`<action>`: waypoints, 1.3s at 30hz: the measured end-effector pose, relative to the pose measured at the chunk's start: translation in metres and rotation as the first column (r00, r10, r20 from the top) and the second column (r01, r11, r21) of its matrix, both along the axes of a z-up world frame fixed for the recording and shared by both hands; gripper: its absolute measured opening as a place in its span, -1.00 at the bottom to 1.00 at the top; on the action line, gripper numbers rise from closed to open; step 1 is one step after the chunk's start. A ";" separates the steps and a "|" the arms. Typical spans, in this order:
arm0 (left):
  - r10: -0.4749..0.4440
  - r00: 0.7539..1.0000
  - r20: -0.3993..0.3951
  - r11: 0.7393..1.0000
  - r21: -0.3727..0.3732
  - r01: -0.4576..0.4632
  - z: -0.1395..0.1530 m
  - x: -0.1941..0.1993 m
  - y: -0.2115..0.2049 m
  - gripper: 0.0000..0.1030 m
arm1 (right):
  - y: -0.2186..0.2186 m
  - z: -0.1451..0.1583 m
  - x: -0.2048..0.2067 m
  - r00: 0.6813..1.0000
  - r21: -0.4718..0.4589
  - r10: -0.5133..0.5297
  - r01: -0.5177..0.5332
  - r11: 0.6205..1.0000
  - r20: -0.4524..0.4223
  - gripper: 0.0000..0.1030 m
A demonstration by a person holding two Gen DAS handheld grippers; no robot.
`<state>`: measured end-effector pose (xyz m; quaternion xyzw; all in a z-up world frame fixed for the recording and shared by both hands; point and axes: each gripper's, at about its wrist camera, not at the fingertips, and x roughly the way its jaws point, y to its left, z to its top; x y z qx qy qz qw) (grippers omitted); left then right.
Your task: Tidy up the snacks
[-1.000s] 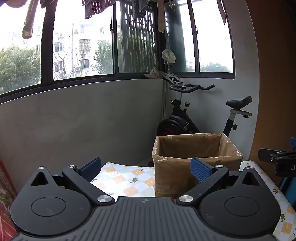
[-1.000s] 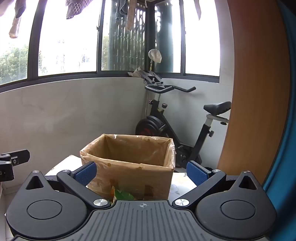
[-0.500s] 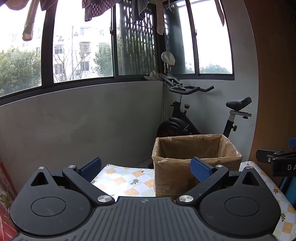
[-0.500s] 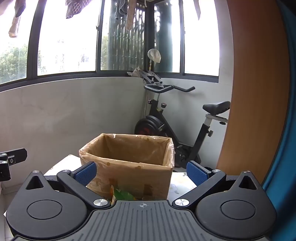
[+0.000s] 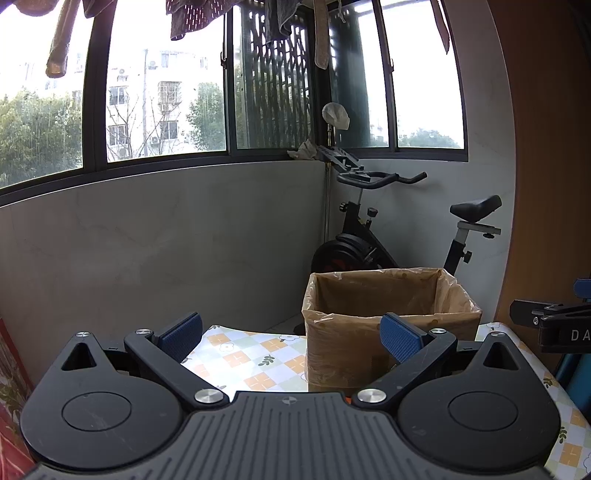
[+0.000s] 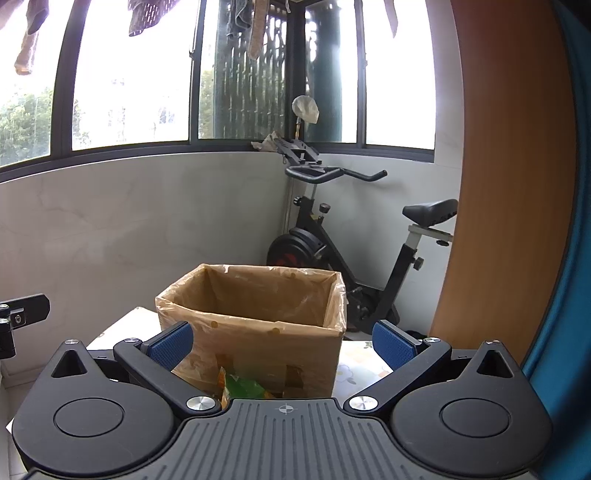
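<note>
Brown cardboard, lined with clear plastic film, makes the box (image 5: 391,332) that stands open-topped on your worktop (image 5: 251,358), which wears a checked floral cloth. From your left gripper (image 5: 291,334) the box sits ahead and to the right, its near wall partly behind the right-hand blue pad (image 5: 400,338); the jaws are spread wide with nothing between them. Your right gripper (image 6: 282,343) faces the box (image 6: 258,325) almost squarely, and its jaws are likewise spread and empty. Just past that gripper's body, in front of the box's near wall, a green and orange snack packet (image 6: 240,387) peeks up; whether it touches the box you cannot tell. Only this 1 snack shows, and the inside of the box is hidden by its walls. Behind the worktop an exercise bike (image 6: 354,251) stands in the corner under the windows (image 5: 162,99), and laundry (image 5: 192,14) hangs along the top.
</note>
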<state>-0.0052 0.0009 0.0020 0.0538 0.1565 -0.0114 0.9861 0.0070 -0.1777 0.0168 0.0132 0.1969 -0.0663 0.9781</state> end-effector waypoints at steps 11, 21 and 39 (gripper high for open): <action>0.001 1.000 0.000 1.000 -0.005 -0.001 0.001 -0.001 -0.001 1.00 | 0.000 0.000 0.000 1.000 0.000 0.001 -0.001 1.000 0.000 1.00; 0.001 1.000 0.001 1.000 -0.009 -0.001 0.001 -0.001 -0.001 1.00 | 0.002 0.001 -0.001 1.000 -0.001 0.002 -0.002 1.000 -0.001 1.00; -0.001 1.000 0.002 1.000 -0.013 0.001 0.001 -0.002 0.000 1.00 | 0.004 0.001 -0.002 1.000 -0.002 0.002 -0.002 1.000 0.000 1.00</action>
